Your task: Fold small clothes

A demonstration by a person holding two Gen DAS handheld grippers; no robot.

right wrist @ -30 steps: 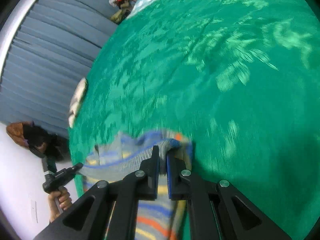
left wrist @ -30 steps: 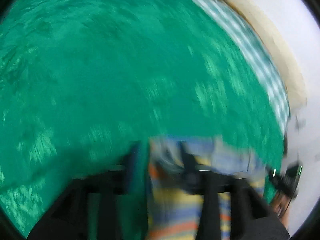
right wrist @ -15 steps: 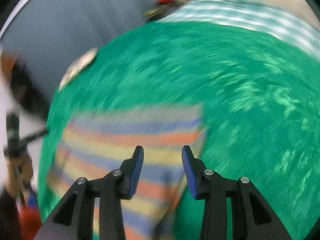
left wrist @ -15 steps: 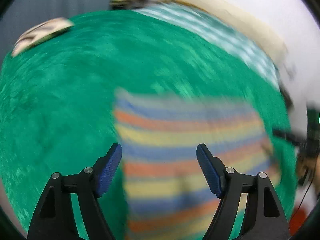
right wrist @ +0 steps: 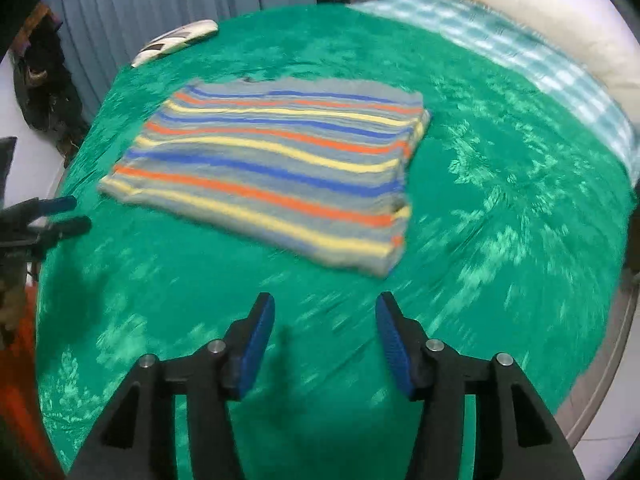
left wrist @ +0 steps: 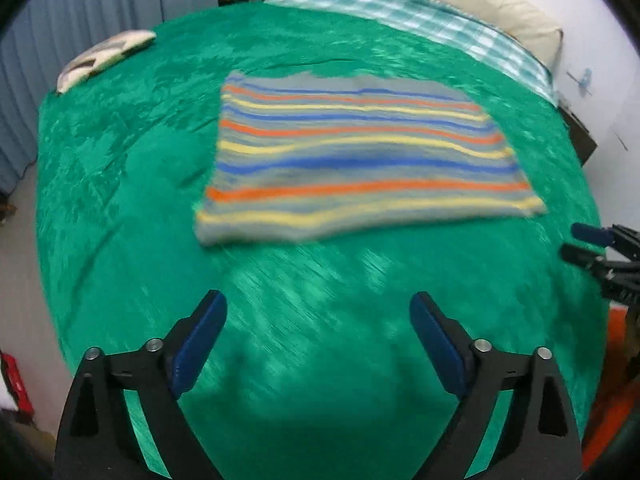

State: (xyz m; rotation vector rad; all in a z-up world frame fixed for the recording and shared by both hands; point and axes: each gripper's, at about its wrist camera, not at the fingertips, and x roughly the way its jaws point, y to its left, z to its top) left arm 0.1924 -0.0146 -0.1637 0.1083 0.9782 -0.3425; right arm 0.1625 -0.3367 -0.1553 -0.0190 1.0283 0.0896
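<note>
Green bed cover (left wrist: 120, 184) bare all around striped cloth (left wrist: 360, 152): room to reach in from near side, left, right. Cloth lies flat, low, nothing on top. Left gripper (left wrist: 318, 320) and right gripper (right wrist: 326, 320) both hang near side of cloth, fingers apart, not touching it. Small pale pillow (left wrist: 104, 54) at far left corner, well apart. Checked blanket (left wrist: 440, 24) along far right edge.

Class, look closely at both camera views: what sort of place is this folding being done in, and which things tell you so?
Most likely a bedroom. The striped garment lies on a bed with a green bedspread, a long cream pillow at its far end, and pleated blue curtains behind.
</note>
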